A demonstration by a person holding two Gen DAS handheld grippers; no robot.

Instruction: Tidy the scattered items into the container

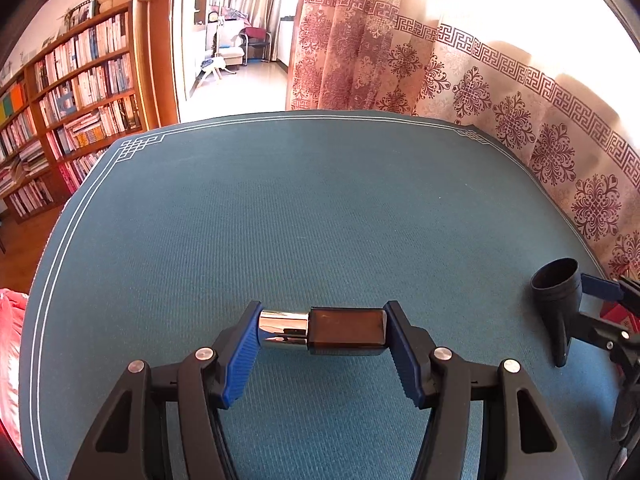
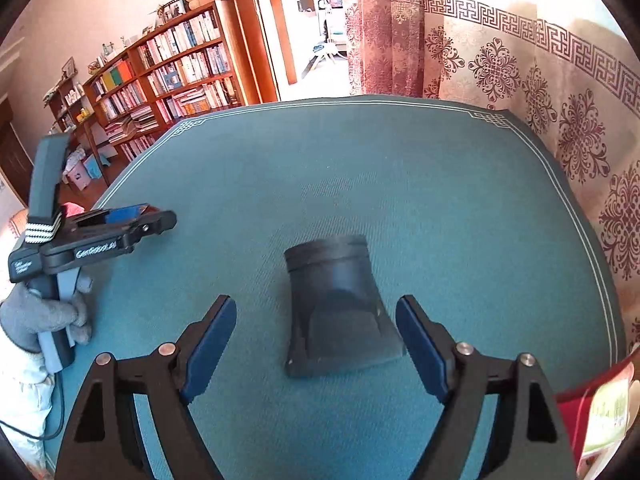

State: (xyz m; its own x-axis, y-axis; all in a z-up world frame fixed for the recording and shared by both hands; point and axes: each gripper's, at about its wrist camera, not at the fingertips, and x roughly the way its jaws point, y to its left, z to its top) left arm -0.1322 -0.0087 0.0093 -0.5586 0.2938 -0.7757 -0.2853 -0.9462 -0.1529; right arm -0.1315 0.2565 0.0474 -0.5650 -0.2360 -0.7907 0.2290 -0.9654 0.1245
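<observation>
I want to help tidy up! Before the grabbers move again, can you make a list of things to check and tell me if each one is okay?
1. Left gripper clamped on the brown bottle with the silver cap, end to end: ok.
2. Bottle off the table mat: cannot tell.
3. Right gripper open: ok.
4. Black nozzle lined up between its fingers, untouched: ok.
5. Container in sight: not ok; only something red at the picture edge.
</observation>
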